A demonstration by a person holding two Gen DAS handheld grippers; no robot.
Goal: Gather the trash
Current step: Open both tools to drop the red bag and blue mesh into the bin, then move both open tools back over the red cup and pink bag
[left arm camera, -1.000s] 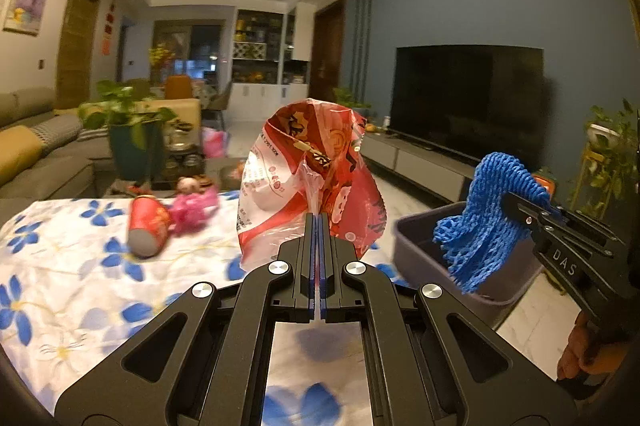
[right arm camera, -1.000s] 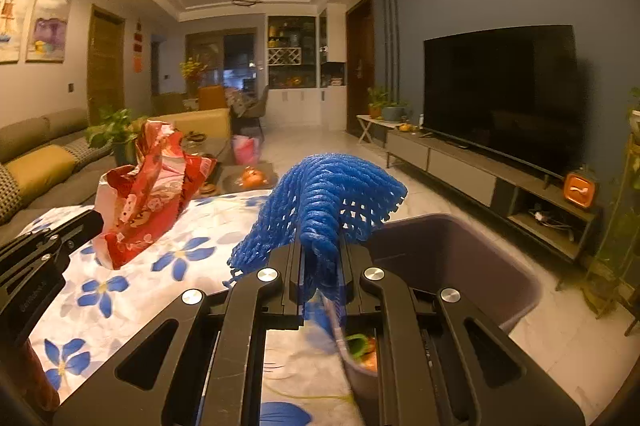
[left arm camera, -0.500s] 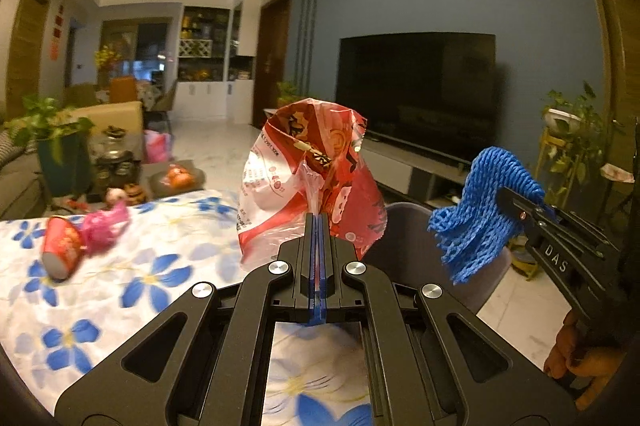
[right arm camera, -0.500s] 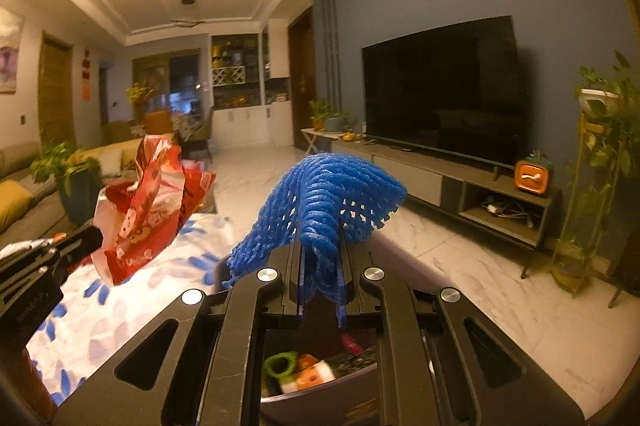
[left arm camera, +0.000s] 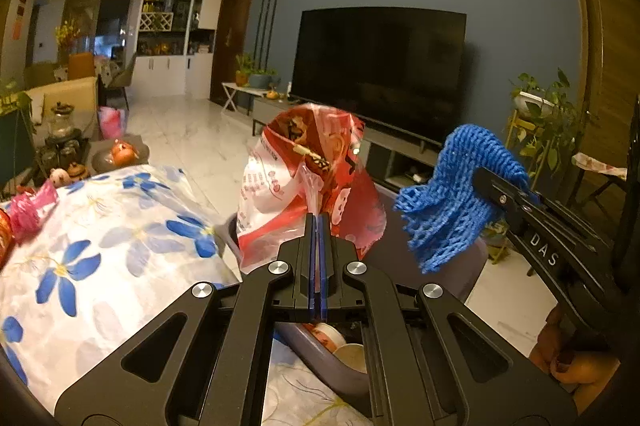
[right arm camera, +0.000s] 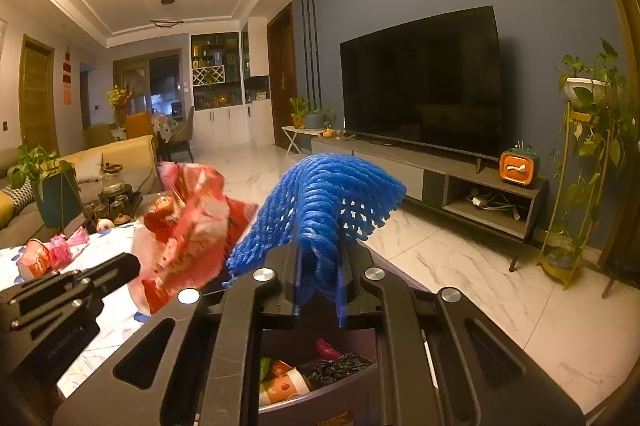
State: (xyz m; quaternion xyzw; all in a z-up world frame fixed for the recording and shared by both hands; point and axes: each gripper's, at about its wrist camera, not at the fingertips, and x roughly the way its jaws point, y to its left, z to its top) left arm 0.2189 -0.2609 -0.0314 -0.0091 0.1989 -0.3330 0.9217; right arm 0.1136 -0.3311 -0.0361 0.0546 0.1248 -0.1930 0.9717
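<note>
Red snack bag [left arm camera: 308, 181] clamped in left hand-held gripper [left arm camera: 319, 226], blue foam net [right arm camera: 320, 201] in right hand-held gripper [right arm camera: 320, 266], bin [right arm camera: 320, 402] below.

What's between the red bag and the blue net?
Nothing: only air separates the red snack bag from the blue foam net, with the gray bin behind, in the left wrist view.

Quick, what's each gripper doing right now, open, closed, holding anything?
Left gripper: closed on the red snack bag.
Right gripper: closed on the blue foam net.
</note>
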